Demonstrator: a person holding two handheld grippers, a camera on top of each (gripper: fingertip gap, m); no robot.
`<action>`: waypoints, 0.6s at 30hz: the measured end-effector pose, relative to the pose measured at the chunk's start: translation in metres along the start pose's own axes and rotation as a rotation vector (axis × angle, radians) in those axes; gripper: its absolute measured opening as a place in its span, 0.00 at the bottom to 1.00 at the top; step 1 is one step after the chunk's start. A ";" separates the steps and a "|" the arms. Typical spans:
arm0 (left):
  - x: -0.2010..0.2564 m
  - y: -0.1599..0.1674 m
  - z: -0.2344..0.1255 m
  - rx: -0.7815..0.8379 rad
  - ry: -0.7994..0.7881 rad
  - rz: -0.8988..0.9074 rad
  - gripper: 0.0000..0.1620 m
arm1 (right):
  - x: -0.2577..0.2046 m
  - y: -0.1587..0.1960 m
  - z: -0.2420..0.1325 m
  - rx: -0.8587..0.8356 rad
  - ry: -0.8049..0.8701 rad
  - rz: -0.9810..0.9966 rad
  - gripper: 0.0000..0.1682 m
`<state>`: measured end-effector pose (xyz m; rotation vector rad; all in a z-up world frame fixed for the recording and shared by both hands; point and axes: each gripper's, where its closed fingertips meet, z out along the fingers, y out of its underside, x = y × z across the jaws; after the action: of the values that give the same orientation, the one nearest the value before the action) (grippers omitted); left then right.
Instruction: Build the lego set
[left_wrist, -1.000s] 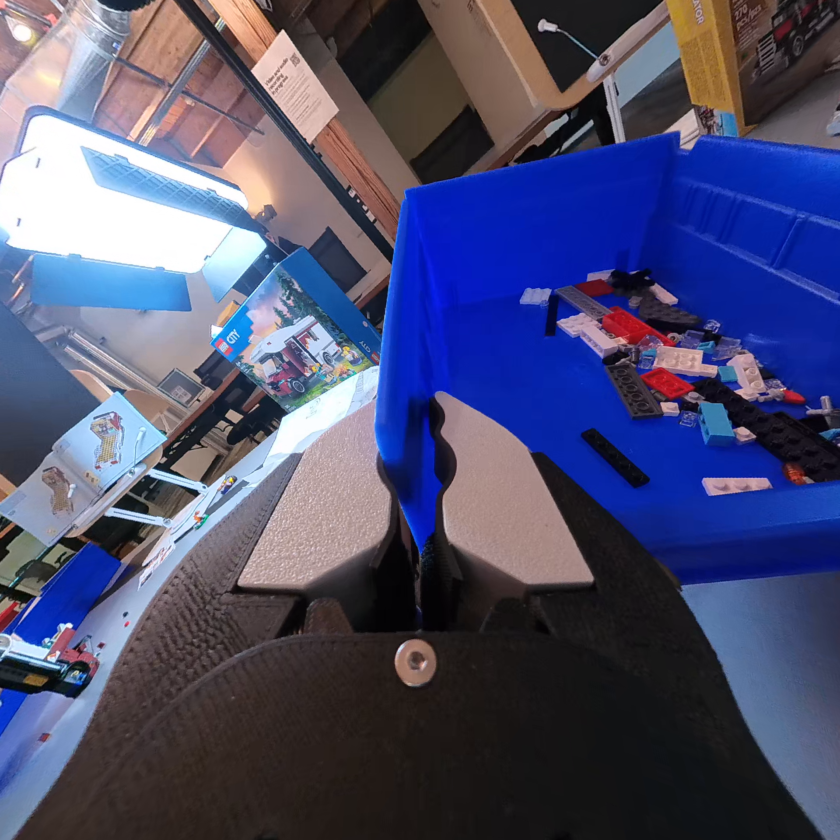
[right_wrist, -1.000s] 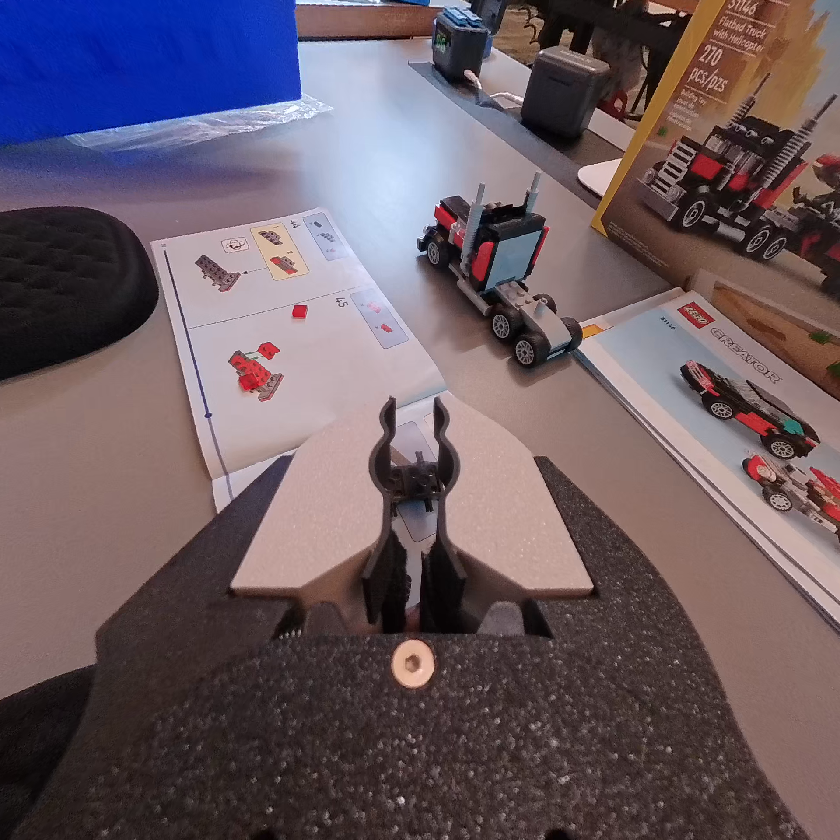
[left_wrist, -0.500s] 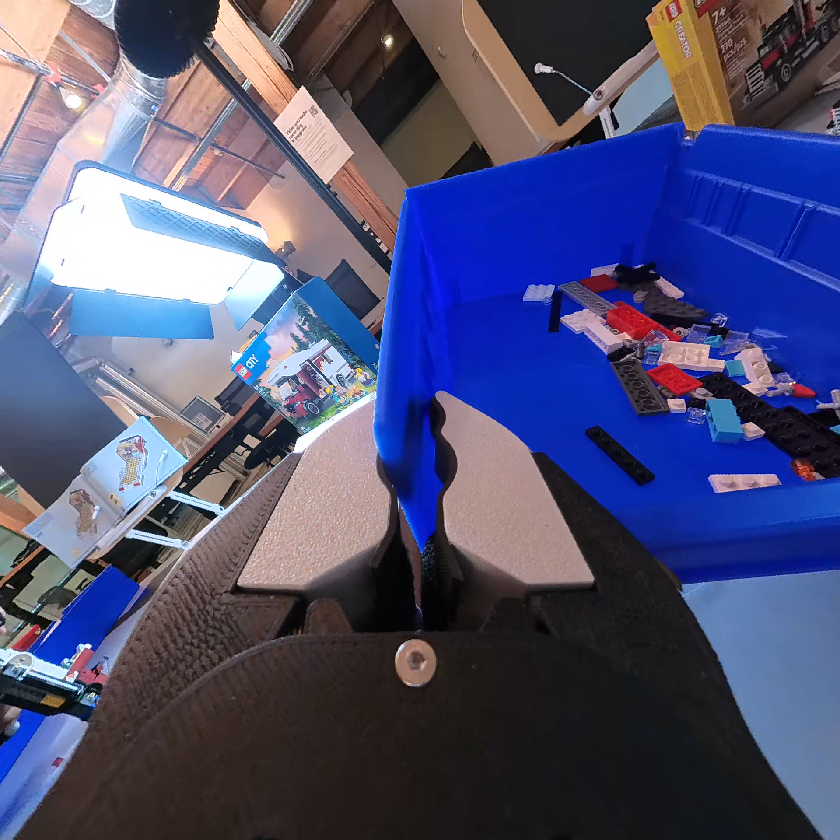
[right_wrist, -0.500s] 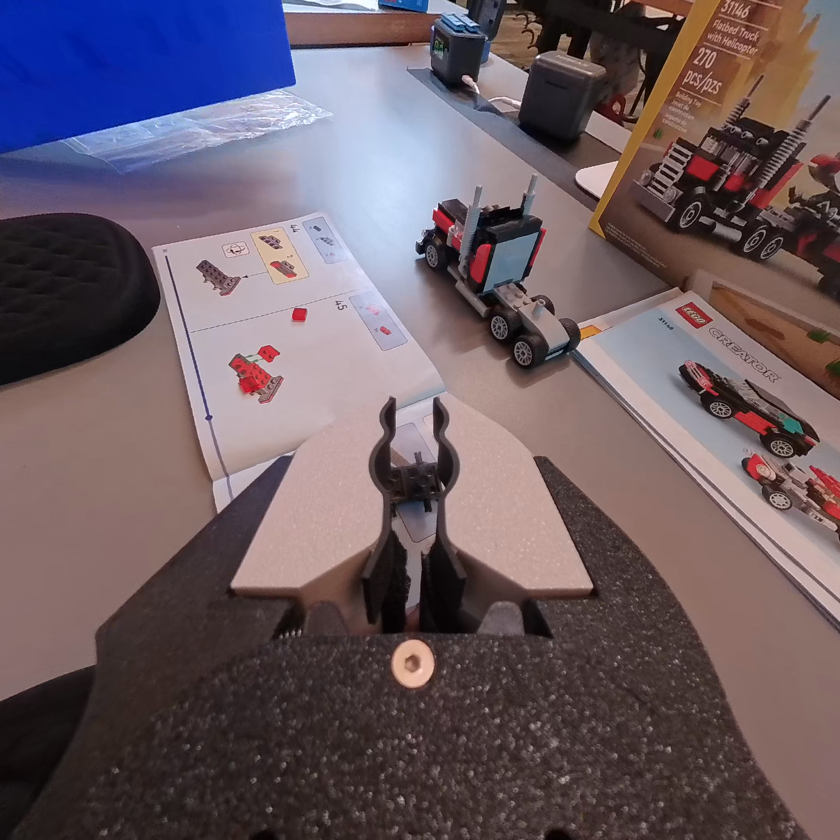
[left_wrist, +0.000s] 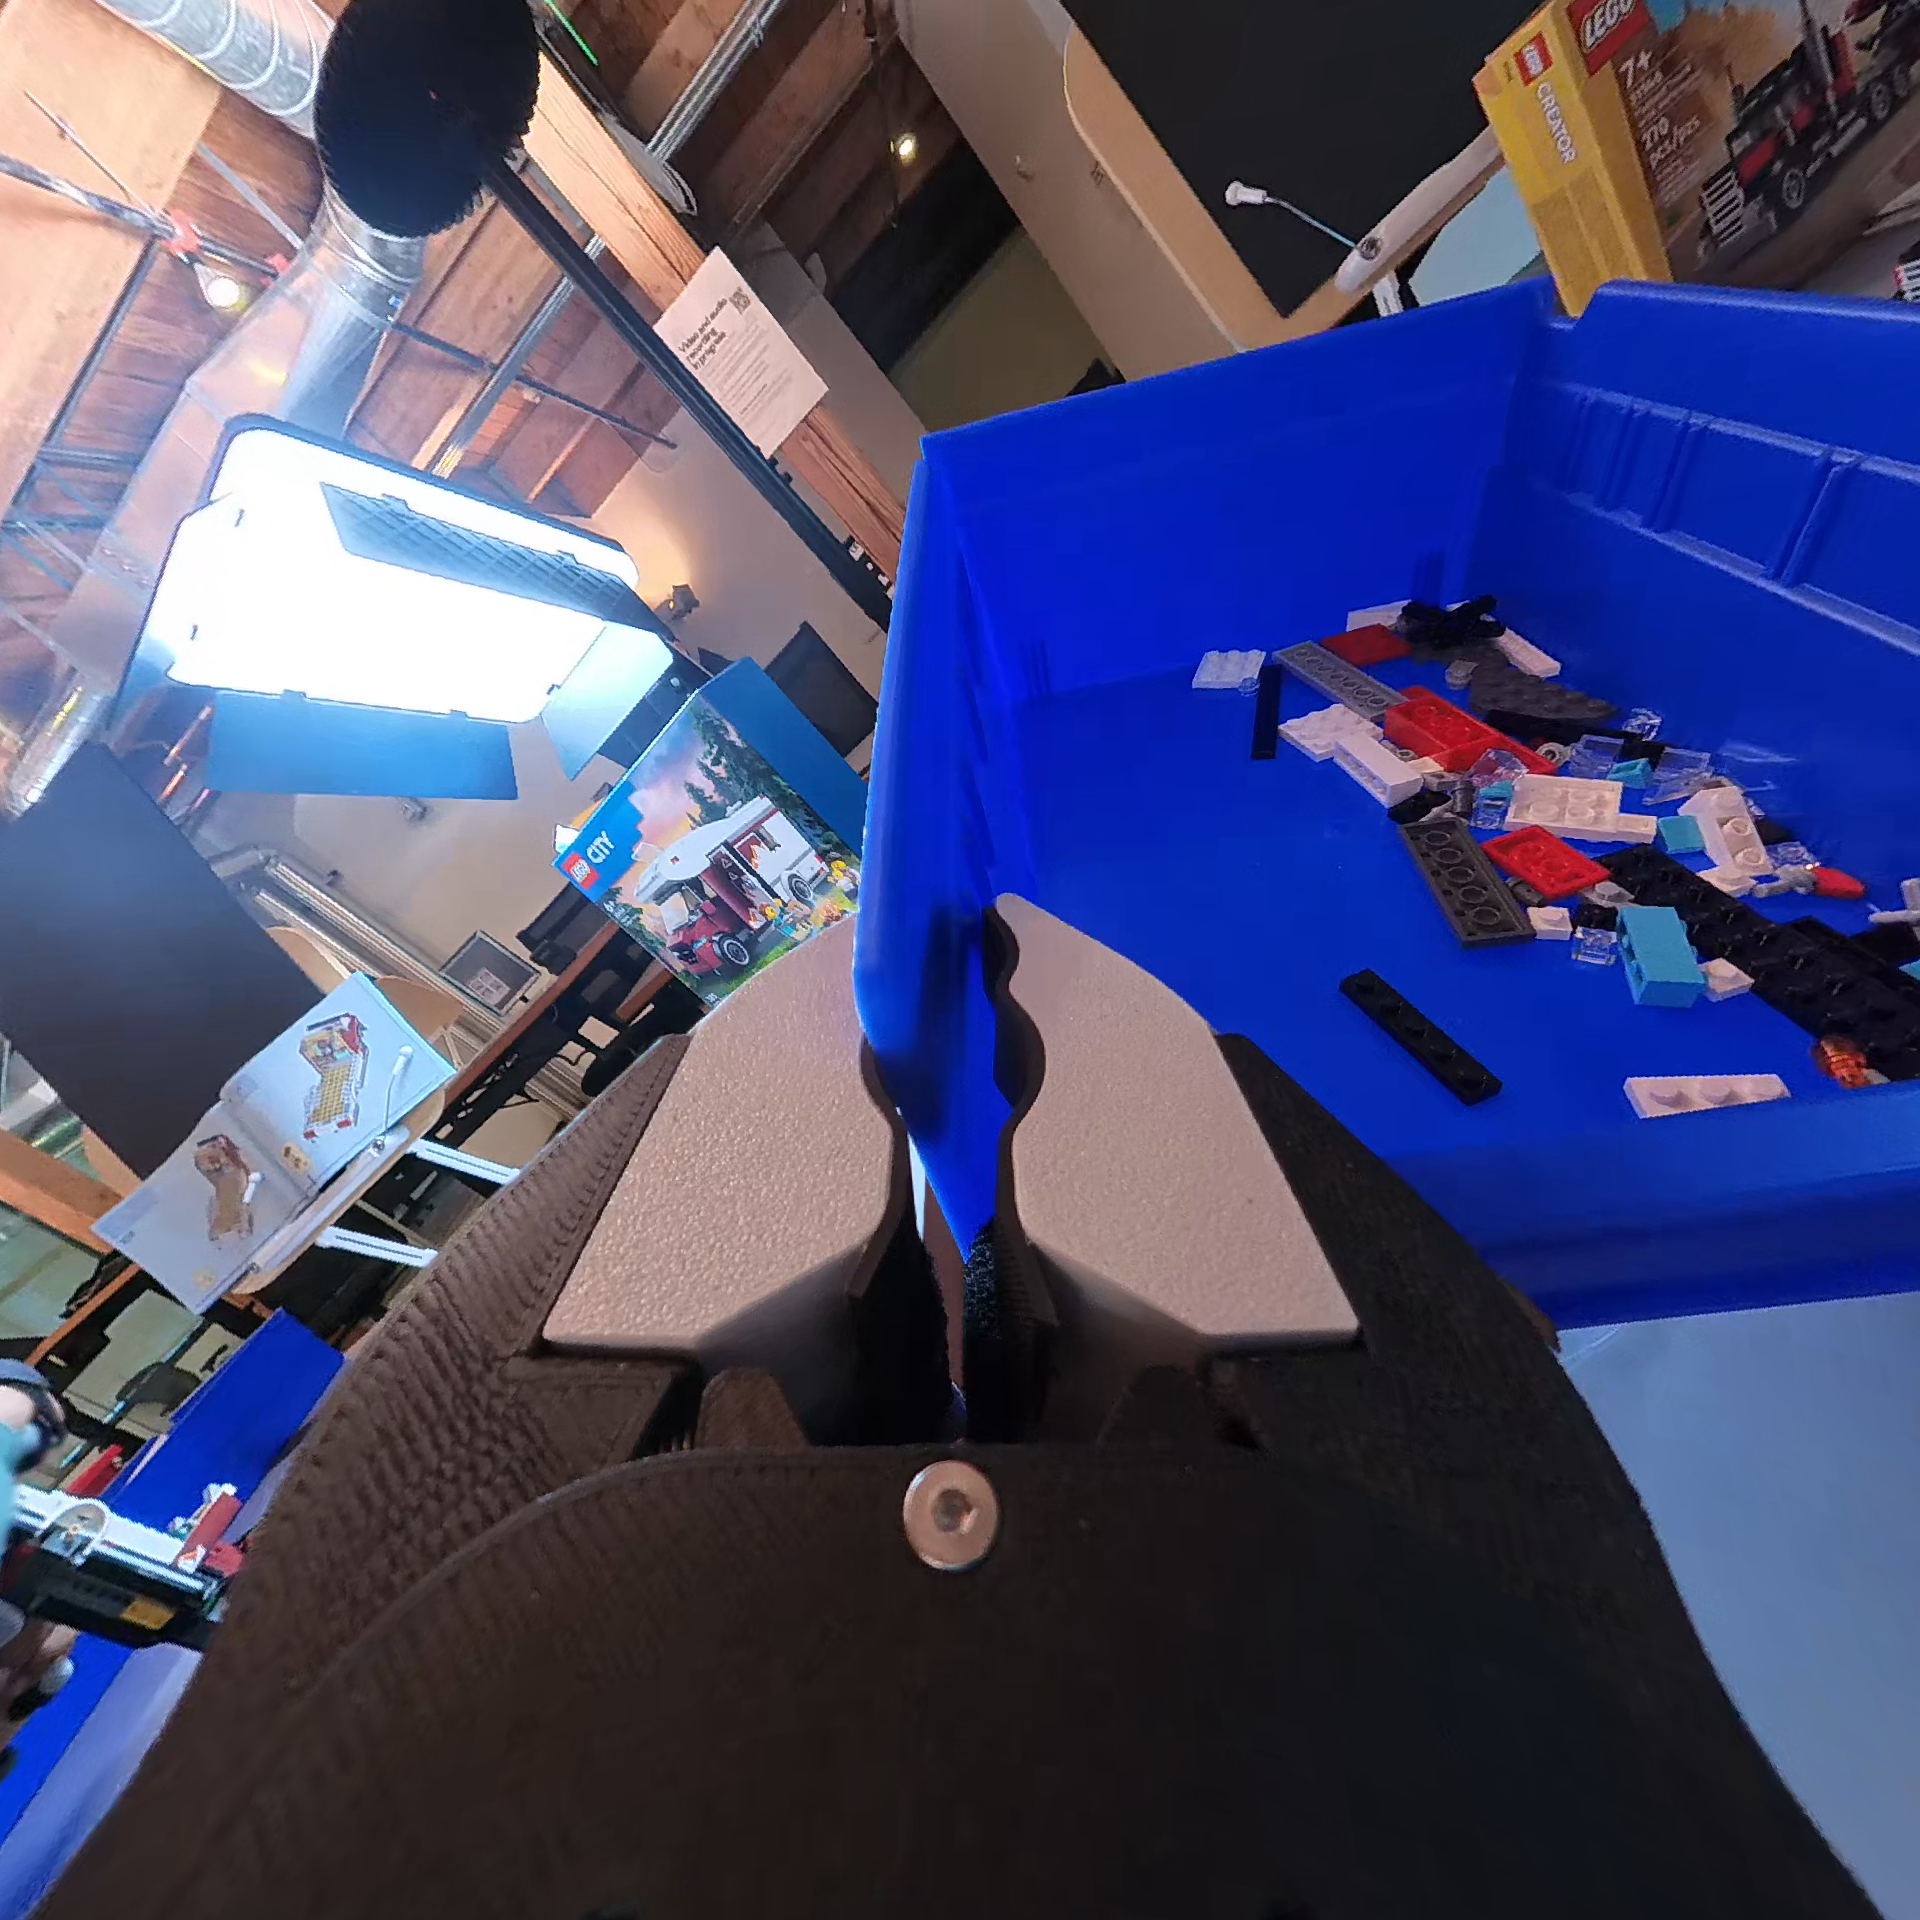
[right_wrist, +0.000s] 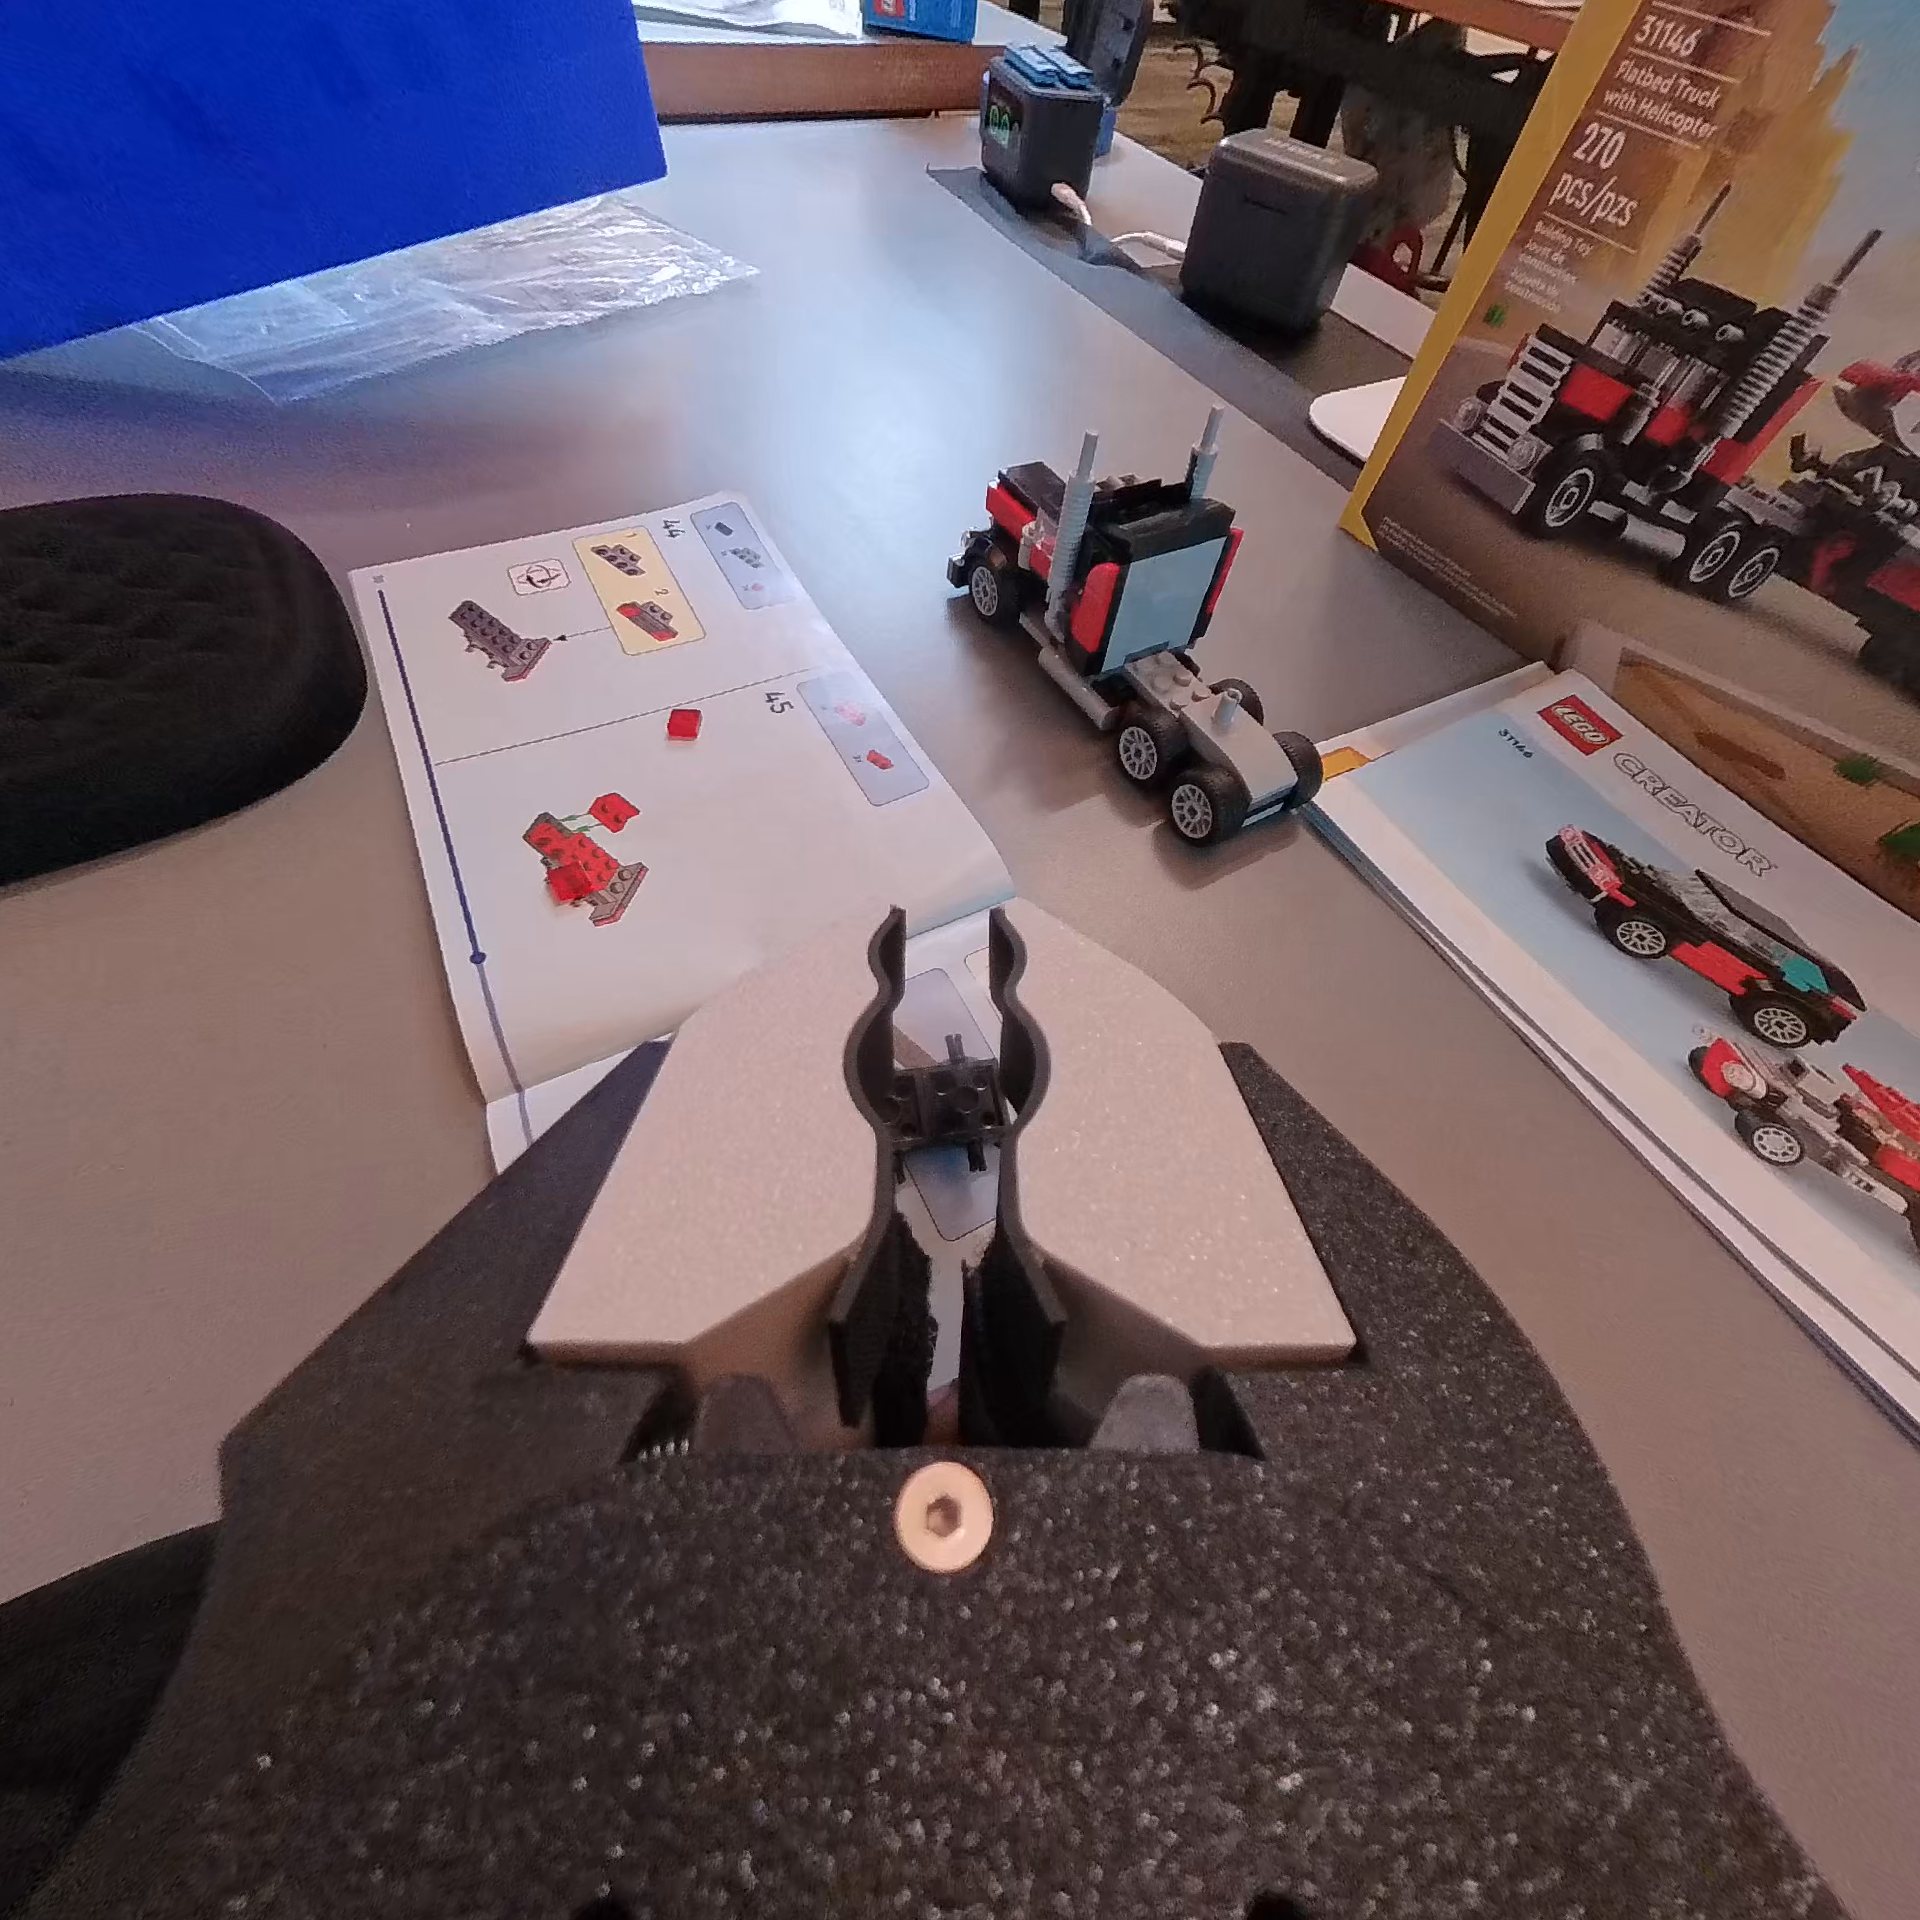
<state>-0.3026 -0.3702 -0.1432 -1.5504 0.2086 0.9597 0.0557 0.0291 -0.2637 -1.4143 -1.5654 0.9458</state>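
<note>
My left gripper (left_wrist: 923, 930) is shut on the side wall of a blue bin (left_wrist: 1049, 582), one finger outside and one inside. The bin looks tilted, and several loose lego pieces (left_wrist: 1558, 821), black, red, white, grey and teal, lie on its floor. My right gripper (right_wrist: 948, 920) is shut on a small black lego piece (right_wrist: 948, 1107) and holds it just above an open instruction booklet (right_wrist: 727, 831). A small red piece (right_wrist: 683, 724) lies loose on the booklet. A built black-and-red truck cab (right_wrist: 1122, 613) stands on the grey table (right_wrist: 852, 374) beyond the booklet.
The blue bin (right_wrist: 312, 135) fills the far left of the right wrist view, with a clear plastic bag (right_wrist: 468, 291) under it. A black padded thing (right_wrist: 145, 665) lies left of the booklet. The set's box (right_wrist: 1683, 343) and a second booklet (right_wrist: 1662, 935) are at the right. Some 55 centimeters of space lies between my two pairs of fingers.
The left wrist view has swung so that more ceiling and the light panel show, with the gripper still clamped on the bin wall. The right gripper has barely moved.
</note>
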 end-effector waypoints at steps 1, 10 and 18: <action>0.000 0.000 0.000 0.002 -0.001 0.003 0.06 | 0.000 0.000 0.000 0.001 0.000 0.000 0.09; 0.000 -0.008 -0.005 0.028 -0.022 0.042 0.06 | 0.000 0.000 0.000 0.004 0.000 0.000 0.09; -0.001 -0.004 -0.006 0.020 -0.029 0.038 0.06 | 0.000 -0.001 -0.001 0.011 0.000 0.002 0.09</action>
<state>-0.2975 -0.3747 -0.1401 -1.5179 0.2271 1.0065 0.0562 0.0292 -0.2624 -1.4085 -1.5567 0.9543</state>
